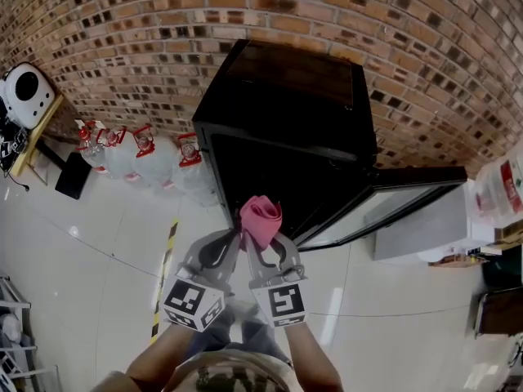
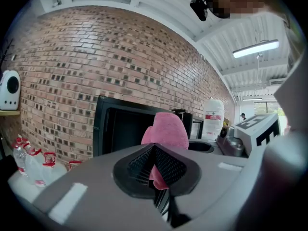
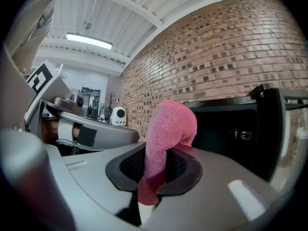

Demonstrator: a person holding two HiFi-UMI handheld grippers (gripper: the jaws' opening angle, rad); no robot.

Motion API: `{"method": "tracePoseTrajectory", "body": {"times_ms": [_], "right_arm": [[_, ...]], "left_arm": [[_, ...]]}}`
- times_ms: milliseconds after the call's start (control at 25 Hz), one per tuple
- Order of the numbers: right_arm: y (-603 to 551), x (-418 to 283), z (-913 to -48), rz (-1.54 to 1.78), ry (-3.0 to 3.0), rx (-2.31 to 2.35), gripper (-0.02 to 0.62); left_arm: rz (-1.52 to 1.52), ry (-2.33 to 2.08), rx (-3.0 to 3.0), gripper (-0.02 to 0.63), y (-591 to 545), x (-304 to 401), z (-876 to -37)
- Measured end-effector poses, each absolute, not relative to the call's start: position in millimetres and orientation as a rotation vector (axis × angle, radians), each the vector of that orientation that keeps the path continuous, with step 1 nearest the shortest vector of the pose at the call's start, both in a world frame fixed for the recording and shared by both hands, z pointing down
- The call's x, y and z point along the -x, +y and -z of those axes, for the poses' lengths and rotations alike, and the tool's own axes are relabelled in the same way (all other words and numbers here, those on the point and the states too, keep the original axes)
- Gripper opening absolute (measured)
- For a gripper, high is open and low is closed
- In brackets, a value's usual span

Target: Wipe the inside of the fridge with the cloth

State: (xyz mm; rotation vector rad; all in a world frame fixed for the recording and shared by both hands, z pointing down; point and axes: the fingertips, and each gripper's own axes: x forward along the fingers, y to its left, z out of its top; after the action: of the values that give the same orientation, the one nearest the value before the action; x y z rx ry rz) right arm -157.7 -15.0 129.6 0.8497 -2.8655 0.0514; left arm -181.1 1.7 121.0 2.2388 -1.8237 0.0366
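A pink cloth (image 1: 261,216) is bunched between both grippers, just in front of the black mini fridge (image 1: 286,80). The fridge door (image 1: 384,204) swings open to the right, and the interior is dark. My left gripper (image 1: 238,233) is shut on the cloth's left side, and my right gripper (image 1: 255,238) is shut on its right side. In the left gripper view the cloth (image 2: 166,129) rises out of the closed jaws of the left gripper (image 2: 155,170), with the fridge (image 2: 120,124) behind. In the right gripper view the cloth (image 3: 169,126) stands up from the right gripper (image 3: 154,173), beside the fridge (image 3: 231,129).
The fridge stands against a brick wall (image 1: 122,23). Several water bottles (image 1: 139,158) lie on the floor to its left. A white appliance (image 1: 26,92) sits on a shelf at far left. Yellow-black tape (image 1: 166,260) marks the floor. A grey box (image 1: 425,235) and a large jug (image 1: 500,188) stand at the right.
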Motion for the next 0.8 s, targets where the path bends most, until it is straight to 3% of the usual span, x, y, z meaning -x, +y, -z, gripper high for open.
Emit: {"method": "tracePoseTrajectory", "body": {"times_ms": [560,800], "right_arm": [[-137,264,-169,0.002,-2.839,-0.978,0.058],[-180,291,-190,0.114,-2.798,-0.997,0.058]], "left_arm": [[-0.003,-1.827,-2.233,-0.006,-57,278,-136],[-0.010,-1.777,-2.262,-0.005,-77,288,-149]]}}
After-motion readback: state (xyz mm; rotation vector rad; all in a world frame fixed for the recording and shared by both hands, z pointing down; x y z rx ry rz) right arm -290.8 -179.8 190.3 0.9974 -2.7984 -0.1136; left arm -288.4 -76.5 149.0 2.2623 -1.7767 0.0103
